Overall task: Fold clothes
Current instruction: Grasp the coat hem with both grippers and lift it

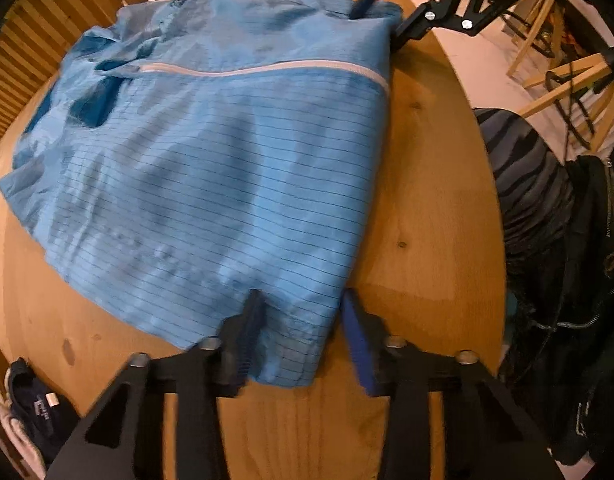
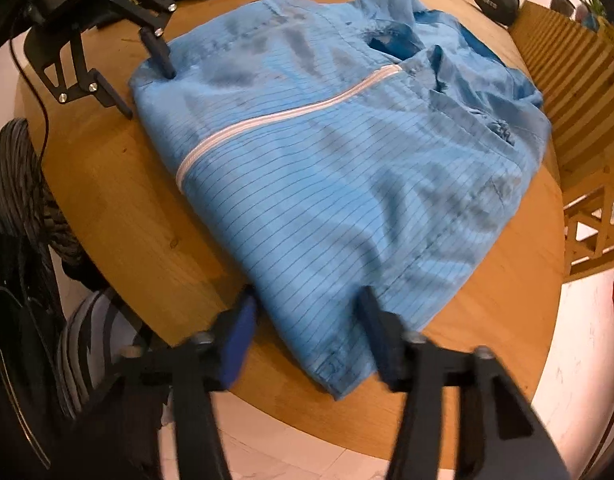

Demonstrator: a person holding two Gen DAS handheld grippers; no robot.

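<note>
Covering the round wooden table (image 2: 155,208), a blue jacket (image 2: 327,168) (slatted screen (image 2: 571,92) behind); both jaws apart.

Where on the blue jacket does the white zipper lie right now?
In both wrist views the white zipper crosses the middle of the blue jacket on the round wooden table, running from its claw-side edge toward the collar.

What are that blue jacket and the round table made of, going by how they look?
The blue jacket looks like thin, smooth woven synthetic, perhaps polyester: fine dark grid lines, soft creases, and a white zipper that may be plastic. The table looks like pale wood with a smooth satin finish: visible grain and small knots, though it could be veneer.
</note>
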